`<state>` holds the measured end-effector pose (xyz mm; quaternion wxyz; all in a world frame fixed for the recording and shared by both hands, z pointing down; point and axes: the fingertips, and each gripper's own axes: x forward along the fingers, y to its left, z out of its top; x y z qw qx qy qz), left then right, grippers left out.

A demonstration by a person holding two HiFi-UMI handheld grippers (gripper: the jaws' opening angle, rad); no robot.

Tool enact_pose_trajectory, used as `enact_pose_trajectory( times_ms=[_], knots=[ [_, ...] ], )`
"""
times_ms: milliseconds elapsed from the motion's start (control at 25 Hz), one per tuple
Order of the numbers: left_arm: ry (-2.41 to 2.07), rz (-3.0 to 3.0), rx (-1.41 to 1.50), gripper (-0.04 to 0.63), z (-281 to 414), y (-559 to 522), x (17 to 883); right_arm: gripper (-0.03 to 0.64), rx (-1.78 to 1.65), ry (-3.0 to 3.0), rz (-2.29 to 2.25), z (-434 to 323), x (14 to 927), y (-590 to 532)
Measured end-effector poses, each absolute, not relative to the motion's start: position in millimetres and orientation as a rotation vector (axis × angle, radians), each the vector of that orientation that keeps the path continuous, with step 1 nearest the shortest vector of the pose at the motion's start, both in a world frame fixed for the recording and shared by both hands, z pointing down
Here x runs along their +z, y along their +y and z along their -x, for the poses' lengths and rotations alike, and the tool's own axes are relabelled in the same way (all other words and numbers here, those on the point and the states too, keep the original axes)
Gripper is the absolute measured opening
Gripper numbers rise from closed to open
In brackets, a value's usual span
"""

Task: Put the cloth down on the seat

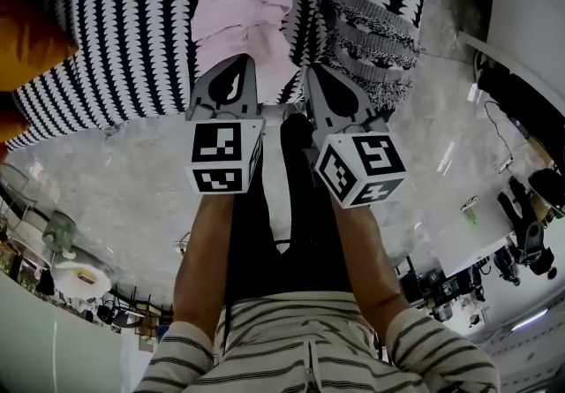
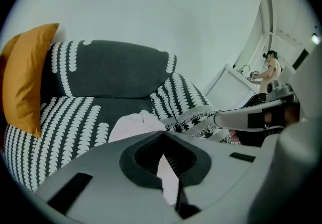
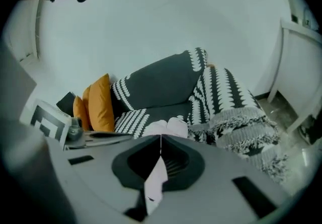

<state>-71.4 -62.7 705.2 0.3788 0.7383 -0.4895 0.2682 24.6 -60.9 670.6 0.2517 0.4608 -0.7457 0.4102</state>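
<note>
In the head view the orange cushion [image 1: 25,40] is cut off by the left edge at upper left, and the patterned seat [image 1: 115,38] runs past the top edge. The lower folds of the pink cloth [image 1: 243,16] are hidden behind the left gripper [image 1: 237,71] and right gripper [image 1: 322,82]. The striped shirt [image 1: 309,347] is cropped at the bottom. The clutter [image 1: 79,281] at lower left is too small to name. In the left gripper view, a person [image 2: 271,69] at the right is too small to make out.
</note>
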Motion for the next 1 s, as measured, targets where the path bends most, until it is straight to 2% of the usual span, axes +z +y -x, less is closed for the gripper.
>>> enact_pose_trajectory(
  times_ms=[600, 1000],
  knots=[
    [-1.456, -2.064, 0.531, 0.003, 70.5, -63.3, 587.3, 0.012, 0.846, -2.229, -1.332, -22.7, 558.7, -61.9],
    [-1.503, -2.203, 0.536, 0.003, 49.6, -39.5, 493.8, 0.012, 0.738, -2.334, -1.344, -30.1, 467.4, -57.7]
  ],
)
